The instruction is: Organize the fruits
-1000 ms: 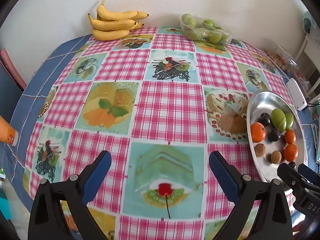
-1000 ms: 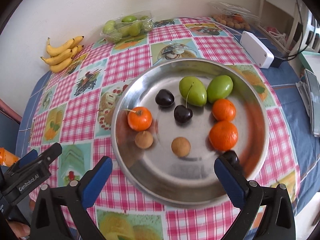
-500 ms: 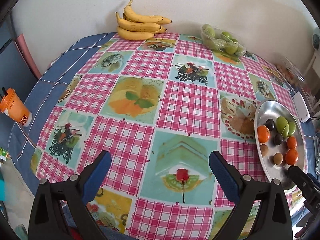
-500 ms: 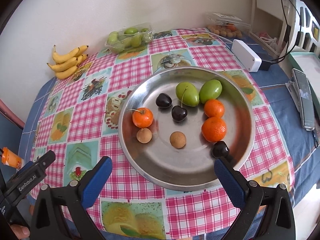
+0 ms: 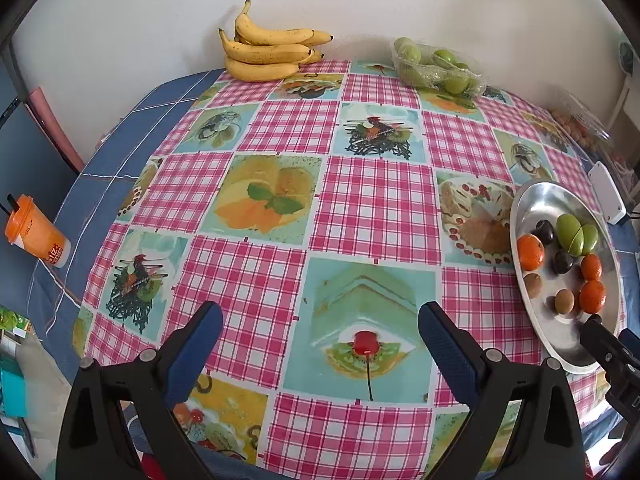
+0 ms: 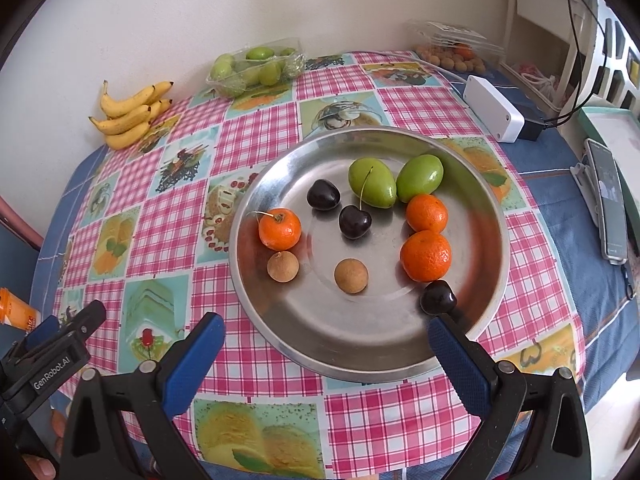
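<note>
A round steel tray (image 6: 472, 332) lies on the checked tablecloth and holds mixed fruit: three oranges (image 6: 426, 256), two green fruits (image 6: 372, 183), three dark cherries (image 6: 354, 222) and two brown longans (image 6: 351, 276). The tray also shows at the right of the left wrist view (image 5: 532, 192). My right gripper (image 6: 326, 350) is open and empty, held above the tray's near rim. My left gripper (image 5: 320, 340) is open and empty over the near middle of the table, left of the tray.
A banana bunch (image 5: 268, 54) and a plastic pack of green fruit (image 5: 438, 68) lie at the far edge by the wall. An orange cup (image 5: 34, 232) stands at the left. A white box (image 6: 494, 108), a longan pack (image 6: 452, 50) and a phone (image 6: 608, 200) lie right.
Both grippers have pulled back and up from the table, so more of the tablecloth and the whole tray show. Both stay open. The fruit has not moved.
</note>
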The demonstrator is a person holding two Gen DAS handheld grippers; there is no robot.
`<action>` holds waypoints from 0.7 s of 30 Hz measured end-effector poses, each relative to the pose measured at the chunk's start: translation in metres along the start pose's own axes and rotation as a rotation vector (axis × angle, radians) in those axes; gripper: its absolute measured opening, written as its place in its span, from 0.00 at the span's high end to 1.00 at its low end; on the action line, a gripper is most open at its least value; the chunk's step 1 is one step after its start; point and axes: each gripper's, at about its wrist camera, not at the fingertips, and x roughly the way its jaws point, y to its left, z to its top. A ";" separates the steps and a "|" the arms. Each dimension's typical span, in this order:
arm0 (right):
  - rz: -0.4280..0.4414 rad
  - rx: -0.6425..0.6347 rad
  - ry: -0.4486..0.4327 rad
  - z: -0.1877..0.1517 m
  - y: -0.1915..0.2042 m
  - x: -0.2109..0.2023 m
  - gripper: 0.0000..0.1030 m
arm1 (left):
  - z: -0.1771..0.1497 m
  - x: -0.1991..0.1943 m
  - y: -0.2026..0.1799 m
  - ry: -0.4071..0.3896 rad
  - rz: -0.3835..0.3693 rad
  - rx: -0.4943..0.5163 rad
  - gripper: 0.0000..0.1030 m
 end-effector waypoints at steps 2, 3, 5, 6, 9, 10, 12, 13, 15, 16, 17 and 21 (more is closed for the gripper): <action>-0.018 -0.011 0.000 0.000 0.001 0.001 0.00 | 0.000 0.001 -0.001 0.008 0.009 0.006 0.05; -0.022 -0.015 0.000 0.000 0.002 0.001 0.00 | 0.000 0.002 -0.002 0.011 0.015 0.012 0.05; -0.021 -0.016 0.002 0.000 0.001 0.002 0.00 | 0.000 0.001 -0.003 0.010 0.014 0.019 0.05; -0.022 -0.016 0.002 0.000 0.001 0.002 0.00 | 0.000 0.001 -0.004 0.008 0.015 0.024 0.05; -0.024 -0.020 0.001 0.000 0.001 0.002 0.00 | 0.000 0.000 -0.006 0.006 0.017 0.033 0.05; -0.024 -0.021 0.002 0.000 0.001 0.002 0.00 | 0.000 0.000 -0.006 0.006 0.018 0.036 0.05; -0.024 -0.022 0.004 0.000 0.002 0.003 0.00 | 0.000 0.001 -0.007 0.006 0.023 0.039 0.05; -0.025 -0.022 0.004 0.000 0.002 0.002 0.00 | 0.000 0.001 -0.008 0.007 0.024 0.040 0.05; -0.027 -0.023 0.004 0.000 0.001 0.002 0.00 | 0.000 0.001 -0.008 0.007 0.027 0.043 0.05; -0.027 -0.021 0.005 0.000 0.001 0.003 0.00 | 0.000 0.001 -0.008 0.009 0.028 0.043 0.05; -0.027 -0.020 0.005 0.000 0.001 0.003 0.00 | 0.000 0.002 -0.008 0.010 0.030 0.044 0.05; -0.029 -0.018 0.005 0.000 0.001 0.003 0.00 | 0.000 0.002 -0.009 0.011 0.032 0.050 0.05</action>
